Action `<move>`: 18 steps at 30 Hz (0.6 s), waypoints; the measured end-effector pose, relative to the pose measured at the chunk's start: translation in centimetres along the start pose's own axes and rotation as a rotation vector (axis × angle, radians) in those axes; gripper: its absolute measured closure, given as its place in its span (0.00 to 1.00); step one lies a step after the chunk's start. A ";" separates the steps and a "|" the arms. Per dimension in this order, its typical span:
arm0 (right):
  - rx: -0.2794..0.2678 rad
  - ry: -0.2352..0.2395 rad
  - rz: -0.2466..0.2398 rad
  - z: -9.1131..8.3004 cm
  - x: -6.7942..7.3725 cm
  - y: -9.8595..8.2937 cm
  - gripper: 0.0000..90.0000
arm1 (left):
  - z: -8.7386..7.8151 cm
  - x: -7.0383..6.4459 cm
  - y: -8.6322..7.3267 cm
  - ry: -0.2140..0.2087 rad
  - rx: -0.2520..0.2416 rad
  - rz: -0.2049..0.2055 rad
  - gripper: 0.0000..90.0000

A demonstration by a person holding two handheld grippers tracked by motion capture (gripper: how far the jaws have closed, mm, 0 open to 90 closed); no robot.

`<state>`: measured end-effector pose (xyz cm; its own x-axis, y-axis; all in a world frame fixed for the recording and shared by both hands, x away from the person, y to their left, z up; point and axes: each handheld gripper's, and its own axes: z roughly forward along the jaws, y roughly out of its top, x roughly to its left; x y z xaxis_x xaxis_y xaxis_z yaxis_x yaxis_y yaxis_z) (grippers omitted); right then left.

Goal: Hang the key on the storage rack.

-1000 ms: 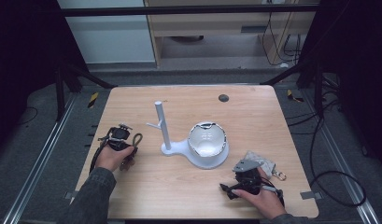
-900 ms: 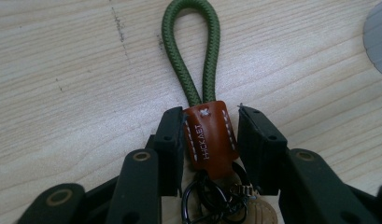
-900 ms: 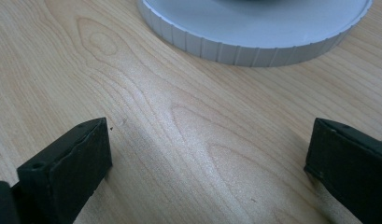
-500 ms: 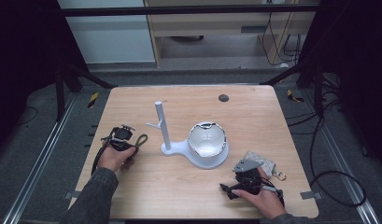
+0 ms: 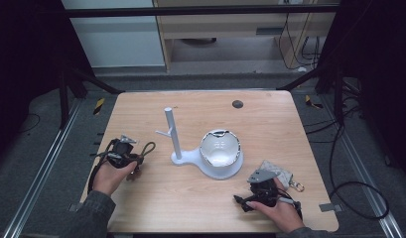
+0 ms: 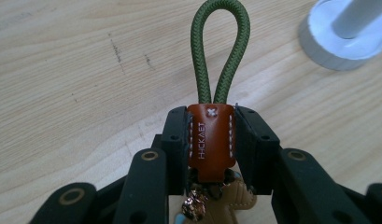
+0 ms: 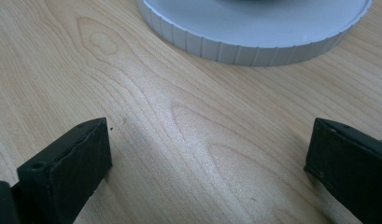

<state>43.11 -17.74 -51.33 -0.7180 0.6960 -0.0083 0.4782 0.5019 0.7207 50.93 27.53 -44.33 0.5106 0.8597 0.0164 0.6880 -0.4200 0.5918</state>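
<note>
Left gripper view: the left gripper (image 6: pixel 210 140) pinches a keychain (image 6: pixel 211 140) by its brown leather tab, green cord loop pointing ahead.
On the table's (image 5: pixel 270 119) left side, near the white stand (image 5: pixel 176 144); the right gripper (image 7: pixel 207 158) rests spread wide, empty.

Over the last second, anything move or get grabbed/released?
Barely. The left gripper, fingers shut on the keychain by its brown leather tab, edged slightly toward the white stand. No grab or release. The right gripper stayed open near the table's front edge; stand and grey pouch unchanged.
</note>
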 end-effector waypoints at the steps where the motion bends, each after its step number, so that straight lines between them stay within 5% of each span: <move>1: 0.000 0.000 0.000 0.0 0.0 0.0 0.00 | -0.4 -0.2 -0.2 -0.005 -0.013 0.007 0.73; 8: 0.000 0.000 0.000 0.0 0.0 0.0 0.00 | -3.4 -2.8 -1.1 -0.027 -0.129 0.080 0.73; 18: 0.000 0.000 0.000 0.0 0.0 0.0 0.00 | -6.0 -5.0 -1.9 -0.055 -0.249 0.117 0.73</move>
<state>43.11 -17.74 -51.33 -0.7179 0.6961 -0.0081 0.4783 0.5017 0.7208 43.94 25.76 -40.68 0.6112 0.7894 0.0567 0.4783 -0.4255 0.7683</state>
